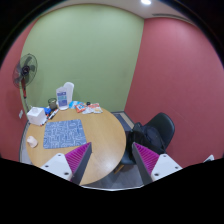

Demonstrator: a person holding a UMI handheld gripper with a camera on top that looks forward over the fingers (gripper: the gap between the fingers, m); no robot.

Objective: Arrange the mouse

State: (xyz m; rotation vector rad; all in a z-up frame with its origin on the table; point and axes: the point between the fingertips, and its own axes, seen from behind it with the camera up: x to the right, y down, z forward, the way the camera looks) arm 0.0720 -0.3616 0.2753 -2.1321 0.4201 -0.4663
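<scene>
A round wooden table [100, 135] stands ahead of me. A blue-grey patterned mat [64, 133] lies on it. A small pale object [32, 141], possibly the mouse, sits at the mat's left side; it is too small to tell for sure. My gripper [111, 152] is held high, back from the table's near edge. Its fingers, with magenta pads [76, 160], are open and nothing is between them.
At the table's far side stand a clear jug [67, 95], a white box [36, 116] and several small items. A black chair [155, 132] with a bag is at the table's right. A standing fan [25, 70] is at the left. Green and red walls close the room.
</scene>
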